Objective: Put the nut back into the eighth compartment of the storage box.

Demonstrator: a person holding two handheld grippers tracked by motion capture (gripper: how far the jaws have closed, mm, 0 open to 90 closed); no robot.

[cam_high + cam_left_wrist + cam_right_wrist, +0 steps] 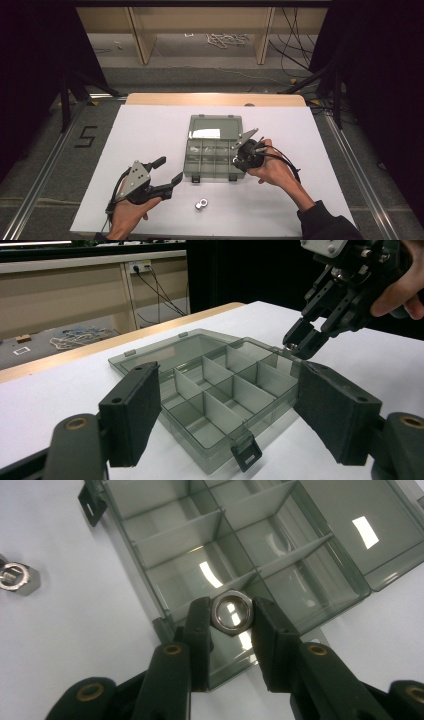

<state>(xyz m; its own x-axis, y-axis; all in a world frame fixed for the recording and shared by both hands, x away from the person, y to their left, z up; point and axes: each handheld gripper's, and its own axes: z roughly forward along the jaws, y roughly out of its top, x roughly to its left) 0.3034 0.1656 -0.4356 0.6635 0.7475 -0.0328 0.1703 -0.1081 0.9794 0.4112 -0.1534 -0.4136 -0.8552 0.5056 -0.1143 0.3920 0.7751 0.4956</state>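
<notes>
- Nearest the high cam, close to the near edge of the white tabletop (150, 120), sits my left gripper (172, 172); jaws stand wide apart w/ nothing between them, pointing toward the box.
- In the left gripper view its two black padded jaws frame the box's near-left corner, not touching it.
- Just right of it, near the near edge around mid-table: a loose silver hex nut lying flat (201, 204); also seen far left in the right gripper view (17, 576), well apart from the box.
- Clear smoky-grey plastic compartment box (215, 157) lies at the table centre, lid (216, 127) flipped open flat toward the far edge. Compartments I can see look bare. Two black latches hang on the near wall.
- My right gripper (231, 611) is clamped on a second shiny silver hex nut (230, 611); pads press on two opposite flats, hole facing the cam.
- That held nut is over the right-hand end of the box, above a compartment at the right wall; can't tell if near or far row.
- In the left gripper view the right gripper (300, 342) tips down w/ fingertips just above the box rim at its far-right corner; contact w/ rim: can't tell.
</notes>
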